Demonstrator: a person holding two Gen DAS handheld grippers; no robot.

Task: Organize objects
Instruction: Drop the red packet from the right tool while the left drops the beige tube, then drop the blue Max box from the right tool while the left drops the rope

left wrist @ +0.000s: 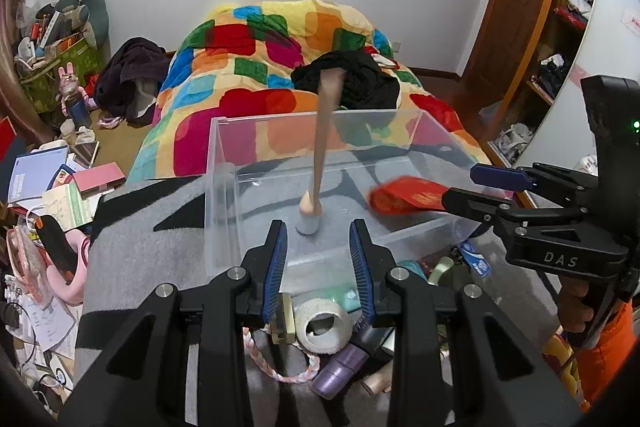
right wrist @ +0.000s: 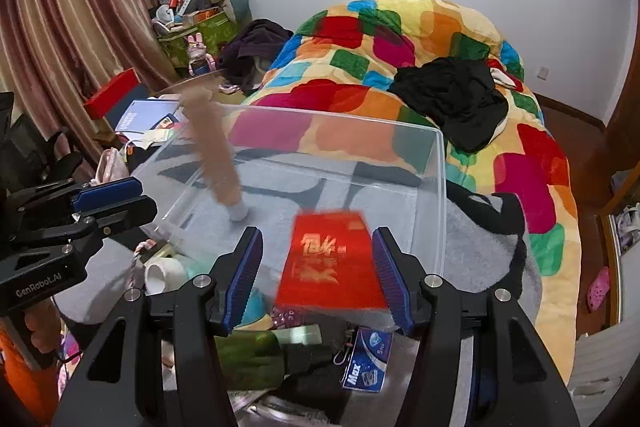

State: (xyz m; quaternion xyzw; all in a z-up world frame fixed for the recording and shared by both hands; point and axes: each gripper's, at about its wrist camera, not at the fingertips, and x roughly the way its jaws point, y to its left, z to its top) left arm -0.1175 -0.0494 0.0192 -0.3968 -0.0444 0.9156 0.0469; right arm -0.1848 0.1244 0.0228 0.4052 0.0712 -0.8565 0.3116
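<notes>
Clear bin (left wrist: 224, 163) on grey blanket (left wrist: 140, 227), two items blurred inside.
Left gripper (left wrist: 318, 247): jaws wide, empty; tan stick (left wrist: 322, 155) beyond. Right gripper (right wrist: 318, 267): jaws wide, red envelope (right wrist: 332, 263) between, contact unclear.

Left gripper (left wrist: 319, 263): jaws spread wide, nothing between the blue pads (left wrist: 276, 267), pointing forward and slightly down. Right gripper (right wrist: 318, 277): jaws likewise parted, pads (right wrist: 243, 277) clear of contact, same forward-down tilt. The two sit side by side, near each other. A hand (left wrist: 576, 307) in an orange sleeve grips the right handle.
</notes>
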